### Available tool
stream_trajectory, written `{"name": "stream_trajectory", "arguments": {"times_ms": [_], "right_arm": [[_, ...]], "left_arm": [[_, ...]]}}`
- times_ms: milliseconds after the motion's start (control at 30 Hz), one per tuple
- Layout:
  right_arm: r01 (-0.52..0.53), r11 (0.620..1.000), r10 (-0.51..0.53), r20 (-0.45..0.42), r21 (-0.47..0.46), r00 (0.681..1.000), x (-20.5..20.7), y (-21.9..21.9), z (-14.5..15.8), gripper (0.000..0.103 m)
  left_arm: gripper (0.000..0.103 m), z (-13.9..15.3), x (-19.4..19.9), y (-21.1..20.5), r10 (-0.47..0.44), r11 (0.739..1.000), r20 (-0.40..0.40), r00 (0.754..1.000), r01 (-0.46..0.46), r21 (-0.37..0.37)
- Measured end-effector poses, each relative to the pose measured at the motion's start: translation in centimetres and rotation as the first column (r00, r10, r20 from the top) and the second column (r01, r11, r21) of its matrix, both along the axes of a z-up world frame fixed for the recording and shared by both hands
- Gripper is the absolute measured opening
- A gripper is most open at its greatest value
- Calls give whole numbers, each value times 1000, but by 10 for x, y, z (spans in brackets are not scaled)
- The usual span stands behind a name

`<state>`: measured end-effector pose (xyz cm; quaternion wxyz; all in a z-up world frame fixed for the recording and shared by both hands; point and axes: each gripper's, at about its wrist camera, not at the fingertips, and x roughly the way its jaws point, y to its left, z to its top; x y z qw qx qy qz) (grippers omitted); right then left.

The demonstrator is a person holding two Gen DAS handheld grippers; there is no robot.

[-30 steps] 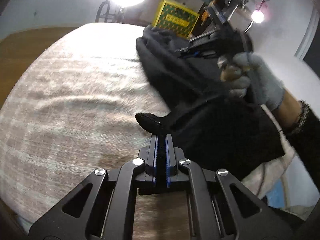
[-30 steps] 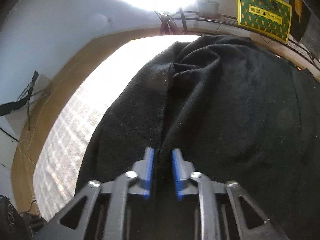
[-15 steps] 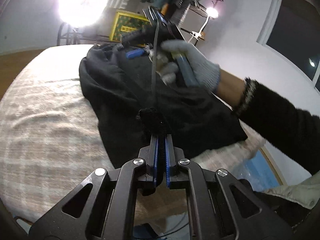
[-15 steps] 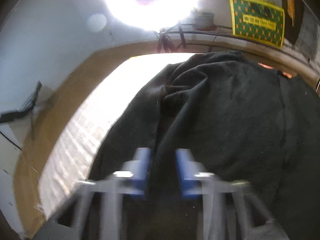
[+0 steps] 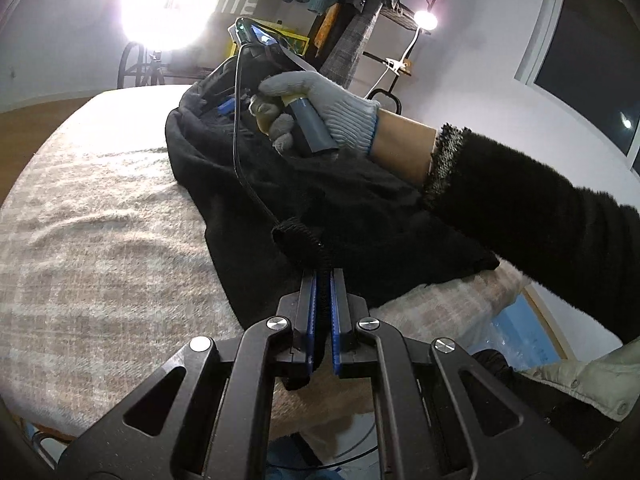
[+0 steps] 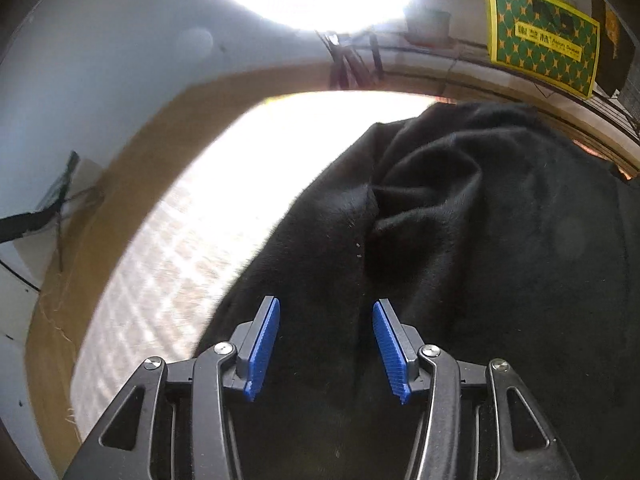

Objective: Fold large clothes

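A large black garment [image 5: 320, 200] lies bunched on a beige checked blanket [image 5: 100, 240] over the bed. My left gripper [image 5: 323, 280] is shut on a ribbed black cuff [image 5: 300, 240] of the garment at its near edge. In the left wrist view a gloved hand [image 5: 320, 108] holds the right gripper over the far part of the garment. In the right wrist view my right gripper [image 6: 326, 320] is open just above the folds of the black garment [image 6: 460, 260], with nothing between its blue pads [image 6: 264, 340].
A bright lamp [image 5: 168, 4] stands behind the bed by the wall. A yellow and green box [image 6: 540, 36] sits on a rack at the back. A clothes rack [image 5: 360, 8] stands far right. The blanket-covered bed's edge [image 5: 460, 300] drops off at the right.
My right gripper has opened and let go of the black fabric it pinched. My left gripper, still shut on the cuff, has swung so the garment lies more centred ahead.
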<state>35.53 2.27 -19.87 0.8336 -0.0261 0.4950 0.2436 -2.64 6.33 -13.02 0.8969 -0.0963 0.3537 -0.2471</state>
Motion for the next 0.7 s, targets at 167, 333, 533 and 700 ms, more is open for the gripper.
{"name": "stream_trajectory", "arguments": {"times_ms": [167,333,533,700], "right_arm": [[-27,1000,27,43,9,999,-6,5,18,3],[-6,999,0,141,42,990,-5,-10,64,3],[109,990,-119,125,88,985,18,-46,57,3],[139,990,-137,91,-16,986,25,-64,21,3]], "left_arm": [[4,5,-2,4,15,1000,16,1000,-15,12],[4,23,-8,-1,22,997,91,996,-28,68],[3,8,-11,-26,-26,981,113,993,3,195],[3,-11,-10,-40,-60,977,76,995,43,208]]}}
